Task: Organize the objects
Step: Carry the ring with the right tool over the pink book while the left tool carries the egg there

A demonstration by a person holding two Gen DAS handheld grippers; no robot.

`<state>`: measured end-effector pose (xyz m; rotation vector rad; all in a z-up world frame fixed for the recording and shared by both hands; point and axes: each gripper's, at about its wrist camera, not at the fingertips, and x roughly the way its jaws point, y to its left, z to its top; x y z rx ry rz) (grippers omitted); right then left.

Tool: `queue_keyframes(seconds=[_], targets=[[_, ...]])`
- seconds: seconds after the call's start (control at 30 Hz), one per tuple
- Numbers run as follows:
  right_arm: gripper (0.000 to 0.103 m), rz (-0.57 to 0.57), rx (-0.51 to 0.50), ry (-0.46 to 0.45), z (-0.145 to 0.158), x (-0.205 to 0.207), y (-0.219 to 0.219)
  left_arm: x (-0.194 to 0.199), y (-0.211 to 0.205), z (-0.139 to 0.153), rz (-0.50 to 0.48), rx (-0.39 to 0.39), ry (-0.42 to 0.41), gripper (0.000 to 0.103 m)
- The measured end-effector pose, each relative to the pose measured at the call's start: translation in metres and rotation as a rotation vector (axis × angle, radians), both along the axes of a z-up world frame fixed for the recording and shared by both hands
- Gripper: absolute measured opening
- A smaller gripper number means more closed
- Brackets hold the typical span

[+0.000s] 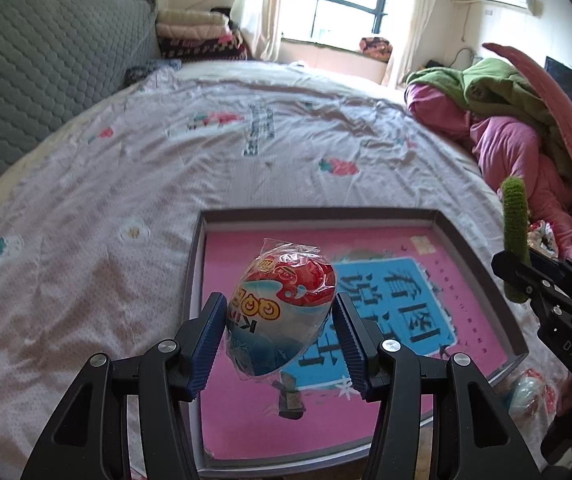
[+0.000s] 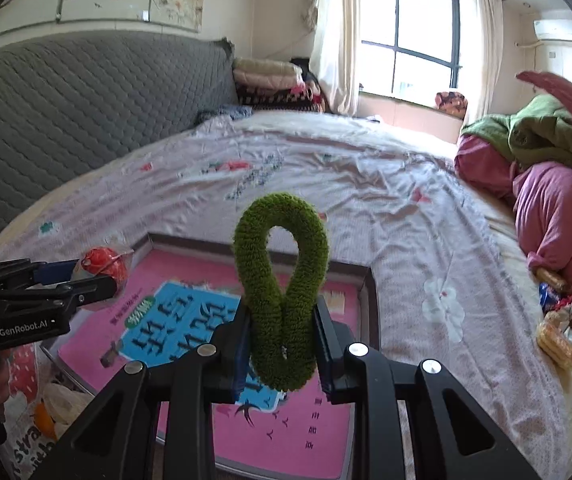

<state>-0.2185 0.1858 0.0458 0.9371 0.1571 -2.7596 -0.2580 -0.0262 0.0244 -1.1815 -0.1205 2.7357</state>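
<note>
My left gripper [image 1: 279, 326] is shut on a wrapped red, white and blue egg-shaped snack [image 1: 281, 312] and holds it above the open grey box [image 1: 482, 276] with a pink and blue printed bottom. My right gripper [image 2: 281, 332] is shut on a fuzzy green hair loop [image 2: 281, 276], squeezed into a figure-eight, above the same box [image 2: 368, 292]. The right gripper also shows at the right of the left wrist view [image 1: 526, 280], the left gripper with the snack [image 2: 103, 266] at the left of the right wrist view [image 2: 81, 284].
The box lies on a bed with a pale floral sheet [image 1: 125, 184]. Pink and green bedding [image 2: 546, 200] is piled at the right. Snack packets [image 2: 562, 320] lie beside that pile. Another wrapped egg snack [image 1: 530, 392] lies right of the box. A grey quilted headboard [image 2: 65, 100] stands at the left.
</note>
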Motion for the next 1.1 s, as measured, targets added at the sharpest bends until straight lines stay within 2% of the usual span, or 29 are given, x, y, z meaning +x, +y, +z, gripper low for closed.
queue_keyframes(seconds=[0.13, 0.37, 0.63, 0.83, 1.1], targets=[[0.028, -0.002, -0.008, -0.052, -0.01, -0.003, 0.003, -0.001, 0.0, -0.006, 0.003, -0.015, -0.015, 0.056], [0.029, -0.023, 0.042, -0.143, -0.028, -0.007, 0.001, -0.001, 0.006, -0.014, -0.014, -0.031, -0.046, 0.056], [0.029, -0.024, 0.064, -0.196, -0.037, -0.01, 0.0, -0.002, 0.01, -0.026, -0.019, -0.053, -0.092, 0.056], [0.029, -0.019, 0.064, -0.267, -0.046, -0.011, 0.002, -0.002, 0.007, -0.027, -0.017, -0.052, -0.096, 0.056], [0.029, -0.024, 0.054, -0.311, -0.055, -0.014, 0.004, -0.003, 0.008, -0.028, -0.021, -0.062, -0.092, 0.056]])
